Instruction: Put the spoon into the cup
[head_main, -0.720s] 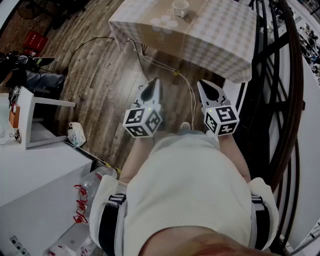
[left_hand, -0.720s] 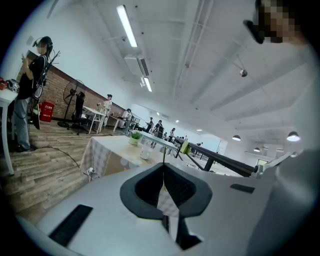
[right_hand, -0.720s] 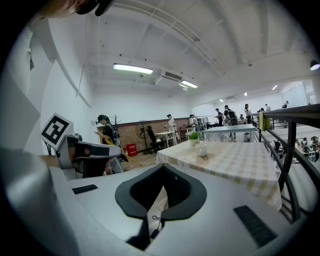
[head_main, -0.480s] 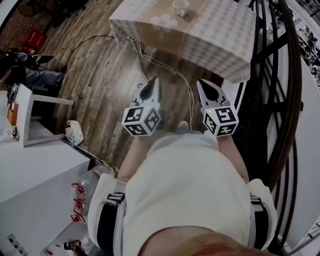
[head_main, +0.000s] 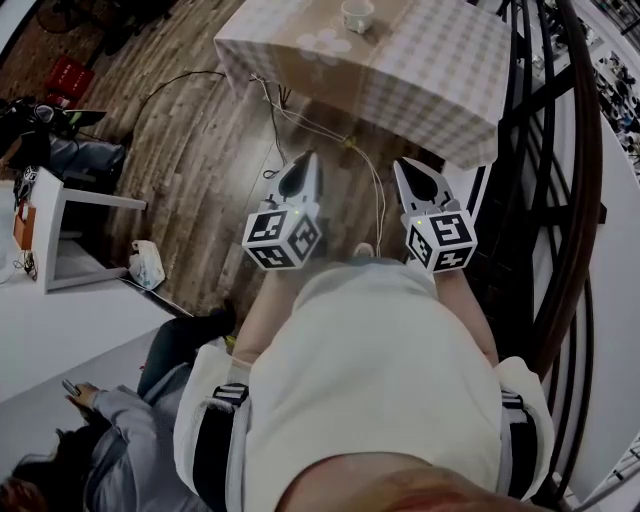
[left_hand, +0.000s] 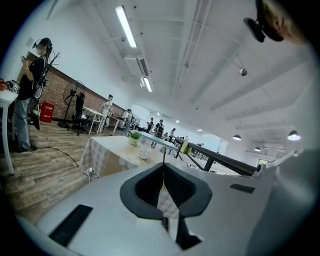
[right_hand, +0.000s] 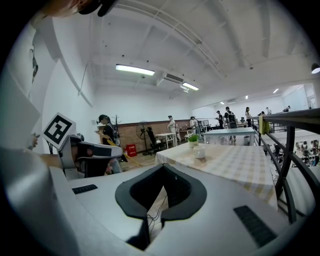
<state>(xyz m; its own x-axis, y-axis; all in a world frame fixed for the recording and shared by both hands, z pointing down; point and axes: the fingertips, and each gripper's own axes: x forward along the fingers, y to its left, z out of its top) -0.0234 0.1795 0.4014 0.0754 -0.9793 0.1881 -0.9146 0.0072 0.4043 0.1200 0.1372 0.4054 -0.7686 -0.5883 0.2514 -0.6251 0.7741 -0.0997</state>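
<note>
Free passage over brown wooden plank floor (head_main: 200, 150) at centre-left, ahead of left gripper (head_main: 308, 162) and right gripper (head_main: 402, 165), up to beige checked-cloth table (head_main: 440, 90) at top centre. Thin cables (head_main: 300, 122) trailing across floor below table edge. Blocked at right by dark curved metal railing (head_main: 570, 200). Blocked at left by white side table (head_main: 55, 235) and white desk (head_main: 50, 340); crouching dark-clothed person (head_main: 140, 430) at lower left. Small white cup (head_main: 357, 14) on tabletop, bare cloth to its right.

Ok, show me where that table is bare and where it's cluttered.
Bare: the checked cloth of the table right of the cup, out to the edge by the railing. Crowded: the middle strip, where the cup and the plant stand.
</note>
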